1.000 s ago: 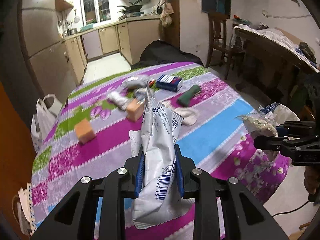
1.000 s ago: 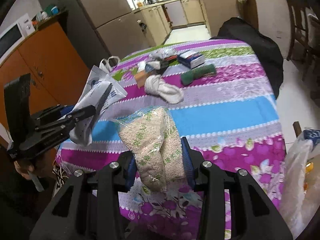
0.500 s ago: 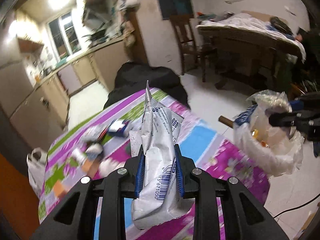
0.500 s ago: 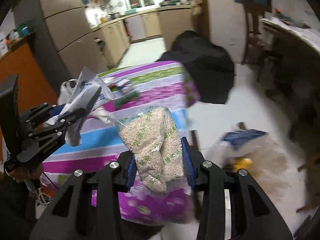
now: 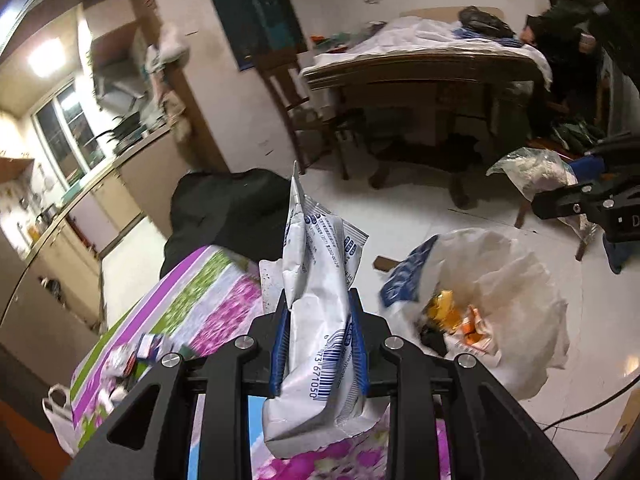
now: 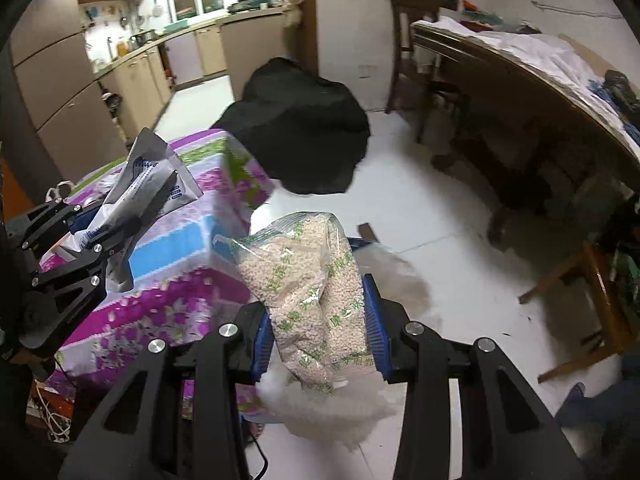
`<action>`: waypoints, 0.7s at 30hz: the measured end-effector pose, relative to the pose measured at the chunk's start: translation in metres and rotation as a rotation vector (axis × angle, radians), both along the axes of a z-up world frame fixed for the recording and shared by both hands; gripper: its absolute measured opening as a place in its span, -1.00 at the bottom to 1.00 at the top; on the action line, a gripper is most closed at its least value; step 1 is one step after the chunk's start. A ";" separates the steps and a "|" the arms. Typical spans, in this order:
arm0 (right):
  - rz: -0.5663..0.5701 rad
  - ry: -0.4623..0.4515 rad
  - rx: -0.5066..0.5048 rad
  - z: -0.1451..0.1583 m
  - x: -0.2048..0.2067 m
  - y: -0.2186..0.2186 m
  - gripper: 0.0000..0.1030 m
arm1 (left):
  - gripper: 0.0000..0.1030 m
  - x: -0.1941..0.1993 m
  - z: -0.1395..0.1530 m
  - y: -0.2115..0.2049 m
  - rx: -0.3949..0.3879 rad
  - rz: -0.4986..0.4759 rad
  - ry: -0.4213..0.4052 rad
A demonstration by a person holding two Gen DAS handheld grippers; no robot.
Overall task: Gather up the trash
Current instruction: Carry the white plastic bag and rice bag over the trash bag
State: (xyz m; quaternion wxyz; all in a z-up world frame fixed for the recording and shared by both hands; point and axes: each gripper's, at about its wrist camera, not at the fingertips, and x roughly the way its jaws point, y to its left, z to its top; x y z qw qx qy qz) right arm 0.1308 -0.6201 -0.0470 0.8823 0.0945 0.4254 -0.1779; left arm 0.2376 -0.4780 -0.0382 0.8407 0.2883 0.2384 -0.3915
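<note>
Hand-held gripper around crinkled white wrapper

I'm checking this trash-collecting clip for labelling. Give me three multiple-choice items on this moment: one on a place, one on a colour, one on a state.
1. Where is the open trash bag?
A. on the floor beside the table
B. on the kitchen counter
C. on a chair

2. What colour is the barcode print on the white wrapper?
A. red
B. blue
C. green

3. What is between the right gripper fingers?
A. nothing
B. a sponge
C. a clear bag of pale pellets

Answers: 1 A, it sits on white floor tiles past the tablecloth's edge. 2 B, blue bars and digits show. 3 C, both pads press its sides.
</note>
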 end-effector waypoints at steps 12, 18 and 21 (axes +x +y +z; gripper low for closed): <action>-0.074 0.090 -0.008 -0.016 -0.015 -0.030 -0.25 | -0.46 -0.022 -0.024 -0.068 0.066 -0.109 0.021; -0.080 0.165 0.014 -0.029 -0.009 -0.040 -0.25 | -0.46 -0.013 -0.043 -0.096 0.122 -0.191 0.131; -0.071 0.193 0.024 -0.035 -0.005 -0.042 -0.25 | -0.46 -0.012 -0.055 -0.107 0.148 -0.226 0.185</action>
